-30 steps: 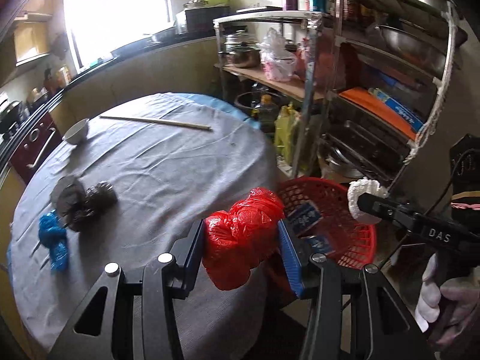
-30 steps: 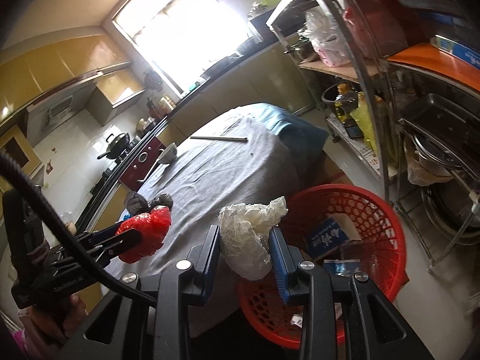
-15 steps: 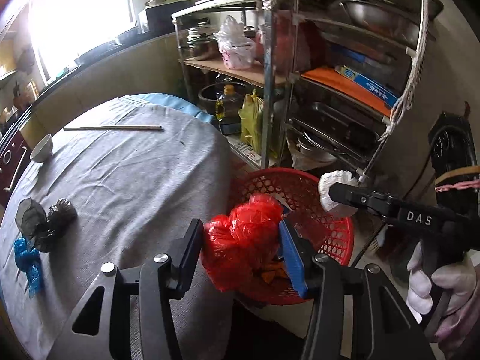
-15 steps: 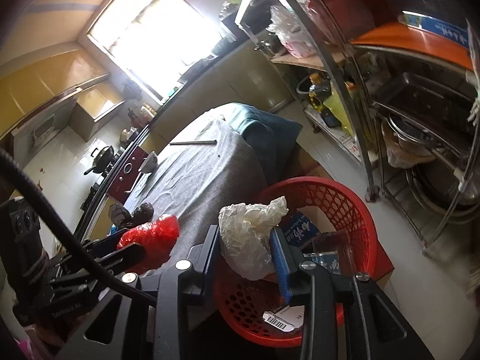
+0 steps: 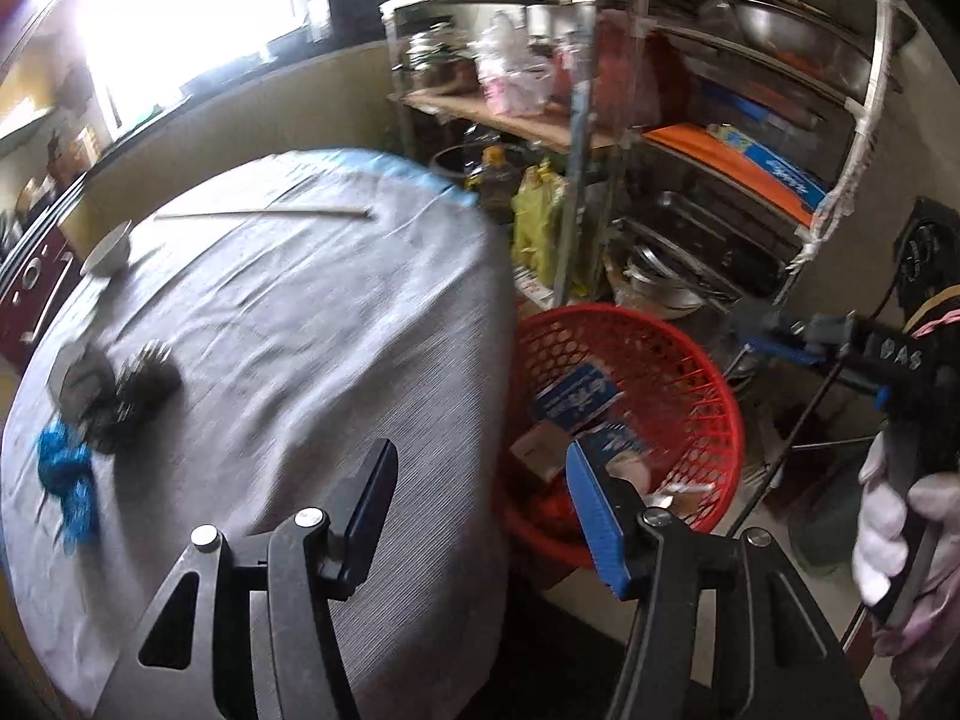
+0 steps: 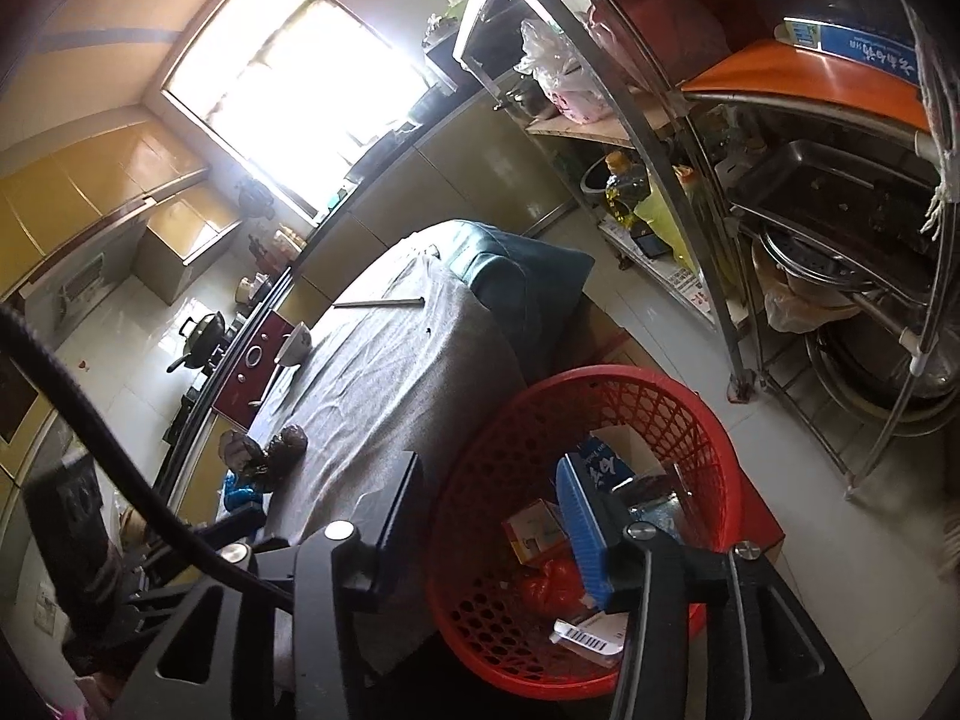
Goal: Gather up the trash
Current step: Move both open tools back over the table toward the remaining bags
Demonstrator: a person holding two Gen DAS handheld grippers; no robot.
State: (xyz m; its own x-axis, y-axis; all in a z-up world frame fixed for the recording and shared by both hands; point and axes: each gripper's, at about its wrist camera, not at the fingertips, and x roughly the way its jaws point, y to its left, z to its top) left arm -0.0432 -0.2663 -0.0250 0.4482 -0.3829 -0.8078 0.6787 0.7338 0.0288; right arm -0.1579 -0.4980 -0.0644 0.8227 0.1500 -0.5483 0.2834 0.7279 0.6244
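Observation:
My left gripper (image 5: 480,468) hangs over the edge of the grey-clothed table (image 5: 336,324), its jaws opening with nothing between them. The red mesh basket (image 5: 678,354) stands on the floor beside the table. A red plastic bag (image 6: 546,585) lies in it among blue packs (image 6: 600,468) and a small carton (image 6: 534,531). My right gripper (image 6: 489,480) is above the basket (image 6: 600,375), jaws opening and empty. In the left wrist view a gloved hand holds the right gripper (image 5: 762,333) over the basket's far rim. Black bags (image 5: 120,390) and a blue bag (image 5: 66,480) lie on the table.
A white bowl (image 5: 108,249) and a long stick (image 5: 264,214) lie at the table's far side. A steel rack (image 6: 780,210) full of pots, trays and bottles stands right behind the basket. A stove and counter run along the left wall.
The red bag has left my left gripper and lies in the basket. The white crumpled wad is gone from my right gripper. Both pairs of jaws have spread wider.

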